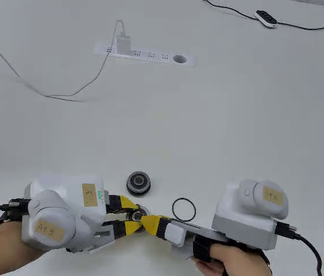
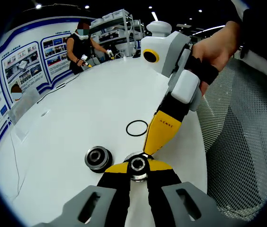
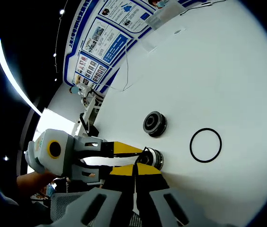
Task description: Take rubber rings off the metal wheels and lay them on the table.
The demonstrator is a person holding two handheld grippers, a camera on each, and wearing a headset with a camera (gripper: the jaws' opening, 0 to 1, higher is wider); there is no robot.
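My left gripper [image 1: 135, 216] is shut on a metal wheel [image 1: 138, 211] near the table's front edge. Its yellow-tipped jaws clamp the wheel [image 2: 137, 166] from both sides. My right gripper [image 1: 147, 221] comes in from the right; its jaws [image 3: 134, 169] are pressed together at the wheel's rim [image 3: 154, 159], pinching a thin black rubber ring [image 3: 144, 152]. The right gripper [image 2: 148, 150] meets the wheel from above in the left gripper view. One loose rubber ring [image 1: 184, 209] [image 2: 137, 128] [image 3: 205, 144] lies flat on the table. A second wheel [image 1: 138, 183] [image 2: 98, 158] [image 3: 154, 123] with its black ring on lies just beyond.
A white power strip [image 1: 145, 54] with a plugged charger and a trailing cable lies at the back of the white table [image 1: 219, 132]. A black device [image 1: 265, 18] on a cord sits at the back right. A mesh chair [image 2: 247, 142] stands by the table's edge.
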